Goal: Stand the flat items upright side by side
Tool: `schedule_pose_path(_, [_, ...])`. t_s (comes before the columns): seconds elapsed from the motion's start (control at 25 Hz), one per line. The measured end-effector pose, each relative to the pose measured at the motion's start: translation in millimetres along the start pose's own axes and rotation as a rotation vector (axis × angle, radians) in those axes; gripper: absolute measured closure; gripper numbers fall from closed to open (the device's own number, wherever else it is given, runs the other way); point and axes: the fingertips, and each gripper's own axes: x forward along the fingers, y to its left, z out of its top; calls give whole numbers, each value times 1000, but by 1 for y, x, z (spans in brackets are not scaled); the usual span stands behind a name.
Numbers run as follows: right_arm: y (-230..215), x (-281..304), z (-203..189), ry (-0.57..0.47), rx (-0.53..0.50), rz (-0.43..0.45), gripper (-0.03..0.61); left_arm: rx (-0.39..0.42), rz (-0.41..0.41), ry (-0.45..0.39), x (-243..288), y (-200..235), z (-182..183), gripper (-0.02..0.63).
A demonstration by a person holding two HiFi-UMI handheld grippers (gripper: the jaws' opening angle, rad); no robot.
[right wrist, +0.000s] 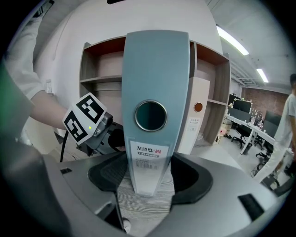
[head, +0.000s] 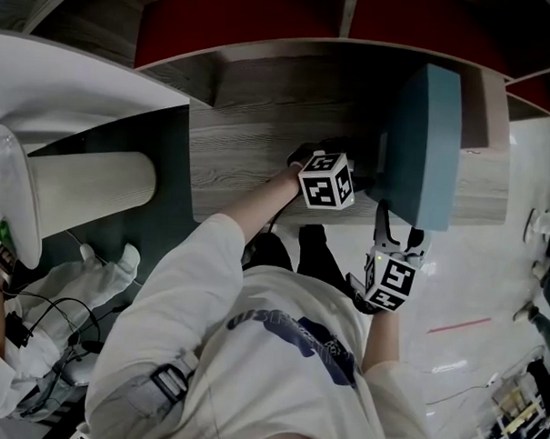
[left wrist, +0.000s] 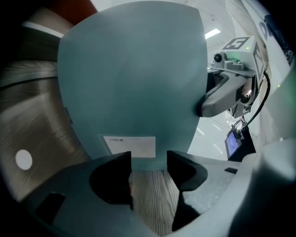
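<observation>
A teal binder [head: 426,143] stands upright on the wooden shelf [head: 250,158]. In the right gripper view its spine [right wrist: 155,78] faces me, with a round finger hole and a white label. My right gripper [right wrist: 150,178] is shut on the foot of that spine, a pad pressing on each side; it shows below the binder in the head view [head: 400,239]. My left gripper [left wrist: 149,159] is open, with only bare shelf wood between its jaws. It sits close against the binder's broad cover [left wrist: 134,78]; I cannot tell whether it touches. In the head view it reaches in from the left [head: 363,183].
A white binder [right wrist: 197,121] with an orange ring hole stands upright just right of the teal one. The shelf unit [right wrist: 99,65] has open compartments with red back panels [head: 238,26]. A pale cylinder [head: 85,183] lies to the left. A person [right wrist: 284,134] stands far right.
</observation>
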Motion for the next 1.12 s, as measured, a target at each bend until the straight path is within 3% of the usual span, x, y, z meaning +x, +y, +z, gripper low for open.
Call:
schedule_pose_path(0.4, [-2, 10, 6, 13, 19, -37, 295, 54, 14, 13, 7, 27, 16, 376])
schedule_pose_path(0.92, [-23, 35, 22, 24, 28, -61, 295, 4, 72, 0, 17, 60, 23, 376])
schedule_pose_path(1.12, [-28, 41, 23, 30, 29, -63, 295, 16, 63, 35, 14, 48, 10, 376])
